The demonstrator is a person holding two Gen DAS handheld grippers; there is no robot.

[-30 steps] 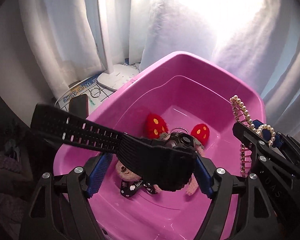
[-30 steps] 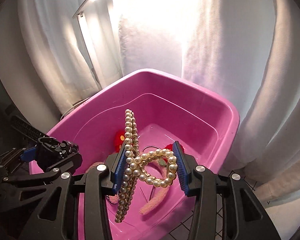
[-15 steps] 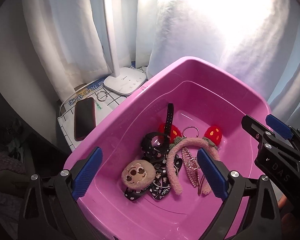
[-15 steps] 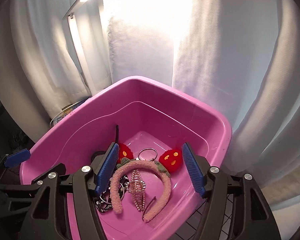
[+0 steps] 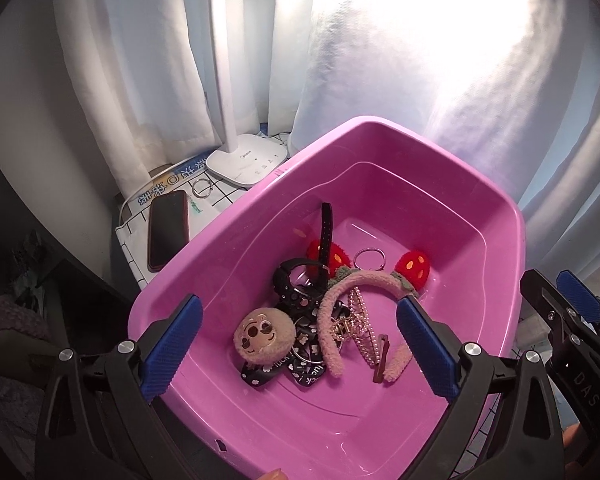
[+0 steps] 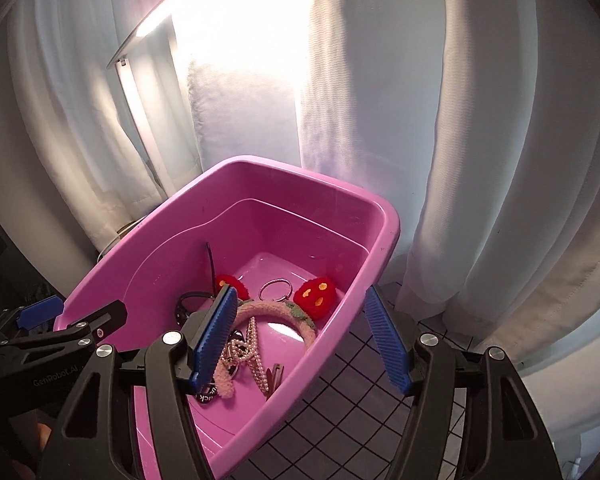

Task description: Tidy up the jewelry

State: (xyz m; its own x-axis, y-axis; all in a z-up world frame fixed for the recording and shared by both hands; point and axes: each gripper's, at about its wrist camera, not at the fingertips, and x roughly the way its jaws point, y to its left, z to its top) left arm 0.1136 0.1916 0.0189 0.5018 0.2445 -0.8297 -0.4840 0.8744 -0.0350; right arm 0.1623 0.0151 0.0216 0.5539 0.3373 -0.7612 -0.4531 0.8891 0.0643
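Holding nothing: my left gripper (image 5: 298, 346) hangs over the near half of the pink tub (image 5: 452, 184), jaws spread wide; my right gripper (image 6: 300, 338) straddles the tub's right wall, jaws likewise spread, one blue pad (image 6: 216, 334) inside the tub and the other outside over the checked cloth (image 6: 340, 420). Contents of the tub, all heaped on its floor toward the near left: pearl necklace (image 5: 360, 326), lying in a loose strand whose long axis runs from the far side toward me, under the arch of the headband; pink fuzzy headband (image 5: 356, 280), arch toward the far wall, both ends toward me, with two red ears (image 5: 414, 268) at its crown; black watch (image 5: 300, 284), strap standing up against the far left wall; round plush face (image 5: 264, 336), face up; black tags (image 5: 306, 368) reading "luck"; metal ring (image 5: 369, 258) flat near the far end; small brown clip (image 5: 381, 358). Far and right parts of the tub floor lie bare. Outside, left of the tub: phone (image 5: 168, 230) face down-dark on the cloth, another ring (image 5: 202, 190), white lamp base (image 5: 246, 162), a blue paper with print I cannot read. Curtains (image 6: 480, 120) close behind. Gripper bodies read "DAS" and "GenRobot.AI".
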